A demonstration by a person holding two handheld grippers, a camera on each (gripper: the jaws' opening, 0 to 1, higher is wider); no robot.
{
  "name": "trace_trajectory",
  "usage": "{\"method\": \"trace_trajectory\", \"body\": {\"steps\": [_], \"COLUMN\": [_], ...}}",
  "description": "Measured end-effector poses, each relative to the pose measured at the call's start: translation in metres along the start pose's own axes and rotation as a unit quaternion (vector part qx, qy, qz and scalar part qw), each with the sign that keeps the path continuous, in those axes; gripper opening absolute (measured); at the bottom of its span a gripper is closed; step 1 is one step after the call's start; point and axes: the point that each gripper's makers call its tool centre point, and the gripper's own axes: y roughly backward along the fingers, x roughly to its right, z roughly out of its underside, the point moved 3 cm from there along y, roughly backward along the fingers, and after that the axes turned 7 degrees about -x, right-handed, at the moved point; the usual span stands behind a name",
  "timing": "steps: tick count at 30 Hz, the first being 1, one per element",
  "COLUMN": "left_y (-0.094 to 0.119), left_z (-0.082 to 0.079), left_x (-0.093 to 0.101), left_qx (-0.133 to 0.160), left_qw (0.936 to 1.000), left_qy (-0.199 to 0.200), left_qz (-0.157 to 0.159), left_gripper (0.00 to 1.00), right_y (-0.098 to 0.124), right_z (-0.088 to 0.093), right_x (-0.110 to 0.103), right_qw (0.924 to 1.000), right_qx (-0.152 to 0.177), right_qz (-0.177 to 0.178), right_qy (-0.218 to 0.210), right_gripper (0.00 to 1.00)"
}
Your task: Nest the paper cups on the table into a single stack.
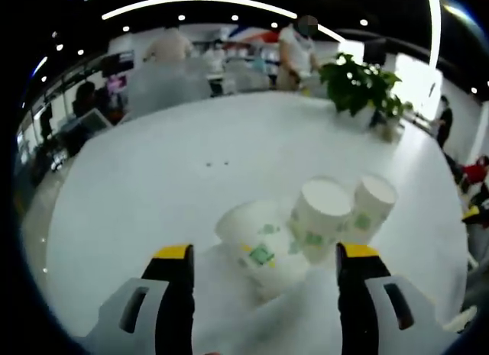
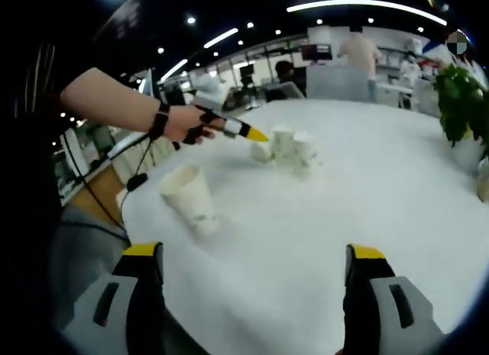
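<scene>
Cups lie and stand on the white table [image 1: 153, 195]: in the left gripper view a tipped cup [image 1: 256, 248] lies between the open jaws of the left gripper [image 1: 263, 267], with two more cups [image 1: 321, 214] [image 1: 372, 202] just beyond to the right, touching each other. In the right gripper view a lone cup [image 2: 189, 196] stands upside down near the left edge, well apart from that cluster [image 2: 290, 150], and the right gripper [image 2: 252, 267] hangs open over bare table. Being thin paper, they look light, easily crushed and apt to slide or roll; a gentle pinch across the wall near the stiffer rim seems safest.
</scene>
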Motion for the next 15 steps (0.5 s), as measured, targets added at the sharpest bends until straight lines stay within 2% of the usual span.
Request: {"method": "trace_trajectory", "body": {"steps": [7,15], "left_y": [-0.006,-0.007], "left_z": [0.004,0.001], "left_x": [-0.009,-0.016], "left_qx": [-0.015,-0.018], "left_qw": [0.9999,0.9998], "left_qy": [0.001,0.000], "left_qz": [-0.005,-0.011], "left_gripper": [0.72,0.70], "right_y": [-0.002,-0.003], "right_z": [-0.005,-0.002], "right_x": [0.001,-0.001], "right_qw": [0.9999,0.9999], "right_qx": [0.008,0.007], "right_qz": [0.000,0.000], "right_qy": [-0.009,-0.013], "right_gripper": [0.97,0.96]}}
